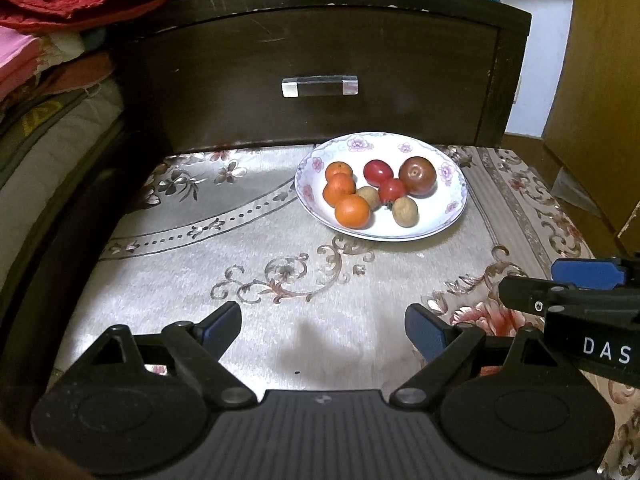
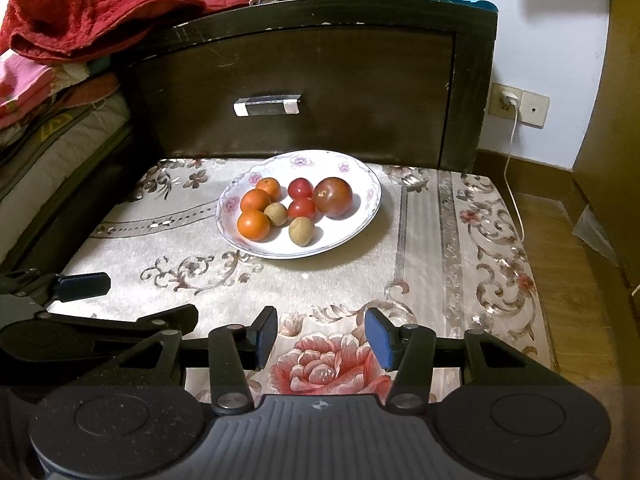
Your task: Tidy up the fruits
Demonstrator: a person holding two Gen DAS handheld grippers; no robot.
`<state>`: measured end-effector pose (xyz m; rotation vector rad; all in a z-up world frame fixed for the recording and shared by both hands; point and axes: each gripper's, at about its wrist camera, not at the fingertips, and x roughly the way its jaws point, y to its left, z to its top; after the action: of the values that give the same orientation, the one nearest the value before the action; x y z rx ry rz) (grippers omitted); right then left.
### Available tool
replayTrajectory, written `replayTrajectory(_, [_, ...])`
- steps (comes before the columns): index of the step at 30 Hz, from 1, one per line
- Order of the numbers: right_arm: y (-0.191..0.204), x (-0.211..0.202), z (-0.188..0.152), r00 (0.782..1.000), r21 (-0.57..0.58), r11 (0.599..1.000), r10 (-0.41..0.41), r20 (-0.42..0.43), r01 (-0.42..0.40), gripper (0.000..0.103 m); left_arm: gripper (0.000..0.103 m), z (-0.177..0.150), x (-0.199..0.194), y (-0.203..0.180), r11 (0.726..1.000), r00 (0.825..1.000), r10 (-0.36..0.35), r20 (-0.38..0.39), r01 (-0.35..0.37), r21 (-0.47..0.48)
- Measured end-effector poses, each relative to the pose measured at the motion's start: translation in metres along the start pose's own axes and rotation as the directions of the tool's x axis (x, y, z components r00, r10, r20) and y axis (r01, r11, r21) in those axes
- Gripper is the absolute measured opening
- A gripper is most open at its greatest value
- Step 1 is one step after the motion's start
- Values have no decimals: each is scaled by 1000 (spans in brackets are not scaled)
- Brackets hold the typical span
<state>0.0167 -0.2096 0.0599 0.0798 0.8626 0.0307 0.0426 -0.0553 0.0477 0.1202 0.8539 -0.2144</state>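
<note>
Wall socket (image 2: 520, 105) only in right view; left gripper (image 1: 323, 330), right gripper (image 2: 321, 338) agape, empty.

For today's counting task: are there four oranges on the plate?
No, the plate holds three oranges, beside three tomatoes and two small brown fruits.

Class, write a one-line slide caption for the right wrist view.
Open right tool faces floral plate holding eight fruits.
</note>
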Motion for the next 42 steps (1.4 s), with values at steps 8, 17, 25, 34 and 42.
replayTrajectory(8, [4, -7, -6, 1000, 2, 1000, -13, 7, 13, 46, 95, -7, -9, 0, 1000, 1000, 4, 3, -4, 4])
replayTrajectory(17, [7, -15, -13, 1000, 5, 1000, -20, 12, 20, 46, 95, -10, -13, 0, 1000, 1000, 4, 5, -4, 5])
replayTrajectory(25, [8, -20, -17, 1000, 6, 1000, -21, 17, 21, 46, 94, -15, -21, 0, 1000, 1000, 4, 7, -4, 5])
replayTrajectory(34, [10, -25, -22, 1000, 6, 1000, -23, 19, 23, 46, 93, -21, -32, 0, 1000, 1000, 6, 9, -6, 10])
replayTrajectory(42, [13, -34, -31, 999, 7, 1000, -30, 24, 30, 47, 93, -28, -40, 0, 1000, 1000, 7, 15, -8, 21])
